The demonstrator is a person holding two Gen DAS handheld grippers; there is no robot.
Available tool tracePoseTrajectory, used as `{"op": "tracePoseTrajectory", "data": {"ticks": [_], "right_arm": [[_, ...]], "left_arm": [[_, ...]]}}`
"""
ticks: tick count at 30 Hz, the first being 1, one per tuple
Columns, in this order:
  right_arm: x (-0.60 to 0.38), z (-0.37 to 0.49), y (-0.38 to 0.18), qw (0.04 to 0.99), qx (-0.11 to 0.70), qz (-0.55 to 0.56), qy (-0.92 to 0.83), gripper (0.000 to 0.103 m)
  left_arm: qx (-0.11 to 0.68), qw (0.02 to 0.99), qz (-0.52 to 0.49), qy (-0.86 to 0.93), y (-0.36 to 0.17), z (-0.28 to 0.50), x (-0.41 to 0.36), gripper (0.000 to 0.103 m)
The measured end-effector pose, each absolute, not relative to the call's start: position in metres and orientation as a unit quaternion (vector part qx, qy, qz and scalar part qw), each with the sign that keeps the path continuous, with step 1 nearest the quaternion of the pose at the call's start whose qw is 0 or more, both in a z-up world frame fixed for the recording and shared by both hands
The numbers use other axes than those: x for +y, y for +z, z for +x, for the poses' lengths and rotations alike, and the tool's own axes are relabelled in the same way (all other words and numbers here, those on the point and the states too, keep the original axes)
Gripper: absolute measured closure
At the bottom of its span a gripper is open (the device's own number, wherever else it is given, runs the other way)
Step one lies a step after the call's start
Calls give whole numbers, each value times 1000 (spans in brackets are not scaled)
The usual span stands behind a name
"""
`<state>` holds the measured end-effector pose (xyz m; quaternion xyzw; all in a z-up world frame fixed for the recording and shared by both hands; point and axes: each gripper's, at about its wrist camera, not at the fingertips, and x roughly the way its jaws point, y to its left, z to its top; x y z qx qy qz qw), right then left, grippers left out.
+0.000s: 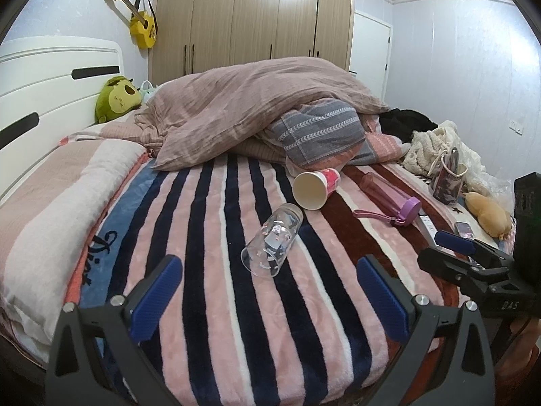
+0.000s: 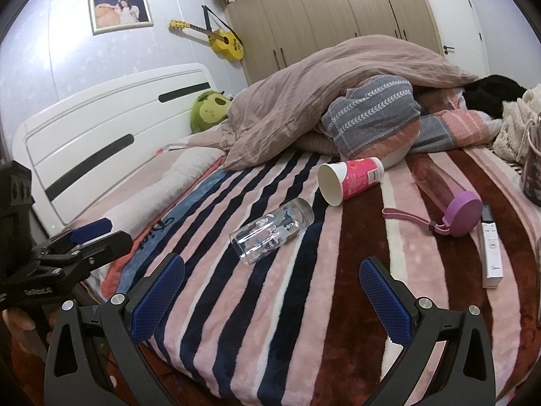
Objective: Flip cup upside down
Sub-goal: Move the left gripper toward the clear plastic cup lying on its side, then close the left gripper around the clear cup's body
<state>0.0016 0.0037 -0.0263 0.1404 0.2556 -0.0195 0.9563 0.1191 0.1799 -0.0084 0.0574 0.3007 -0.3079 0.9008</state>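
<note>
Glass cup [image 1: 272, 239] lies sideways near paper cup [image 1: 315, 186], seemingly apart; both hand-held grippers wide.

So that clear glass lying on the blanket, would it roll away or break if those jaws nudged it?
The clear printed glass lies on its side, so a nudge would probably roll it, though the plush striped blanket should slow it. It looks empty, so likely light. Being smooth and see-through, it may slip between the jaws; the soft bed makes breakage unlikely.

Two low wrist views across the bed [image 1: 236, 321], sharing the glass cup [image 1: 272, 248] between.
</note>
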Motion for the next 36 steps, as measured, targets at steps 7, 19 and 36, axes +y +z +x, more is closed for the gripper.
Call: {"op": "tracePoseTrajectory", "data": {"ticks": [7, 19, 36], "right_arm": [[-17, 34, -46, 947, 278, 157, -16, 0], [-68, 92, -100, 922, 327, 205, -9, 0], [-83, 111, -125, 906, 341, 249, 32, 0]], "left_arm": [[328, 891, 73, -306, -29, 166, 154, 1], [394, 854, 110, -321, -102, 243, 95, 1], [419, 822, 99, -372, -141, 251, 77, 43]]}}
